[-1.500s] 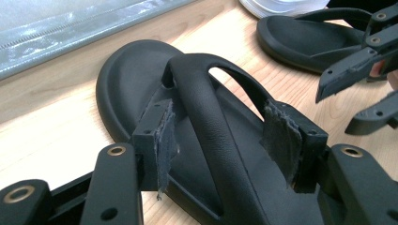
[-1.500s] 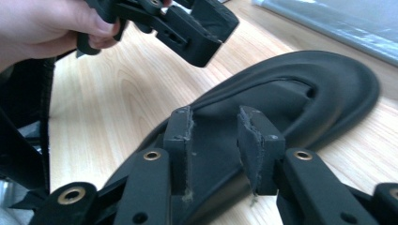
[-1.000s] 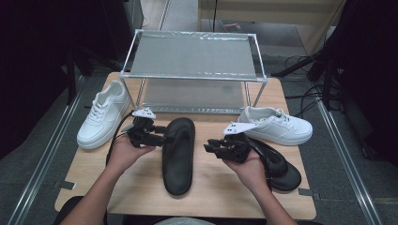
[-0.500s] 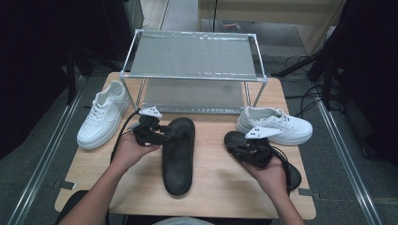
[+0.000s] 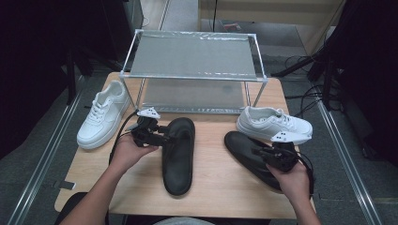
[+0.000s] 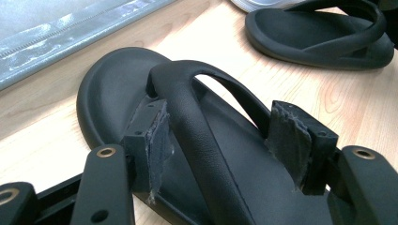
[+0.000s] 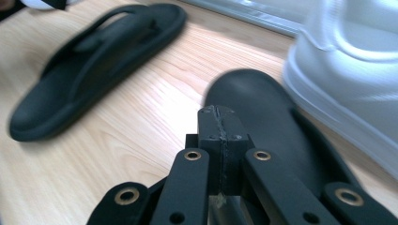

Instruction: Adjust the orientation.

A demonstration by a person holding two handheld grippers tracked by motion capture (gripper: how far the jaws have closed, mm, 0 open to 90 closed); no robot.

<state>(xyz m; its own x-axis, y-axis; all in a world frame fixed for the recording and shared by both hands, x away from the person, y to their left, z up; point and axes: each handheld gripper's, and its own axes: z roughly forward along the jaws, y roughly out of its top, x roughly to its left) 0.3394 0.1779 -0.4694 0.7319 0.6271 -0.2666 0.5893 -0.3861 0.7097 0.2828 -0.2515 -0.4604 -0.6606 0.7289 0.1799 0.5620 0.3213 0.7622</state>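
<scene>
Two black sandals lie on the wooden table. My left gripper stands open astride the strap of the left sandal. In the left gripper view my left gripper has one pad against the strap of that sandal and the other pad apart from it. My right gripper is shut over the right sandal. In the right gripper view its pads meet with nothing between them, above the footbed of the right sandal.
A white sneaker lies at the table's left. A second white sneaker lies at the right, close behind the right sandal. A metal two-level rack stands at the back. Bare wood shows between the sandals and along the front edge.
My right hand has moved to the right, from the gap between the sandals to above the right sandal, and its jaws have shut. The left hand and its sandal have stayed put.
</scene>
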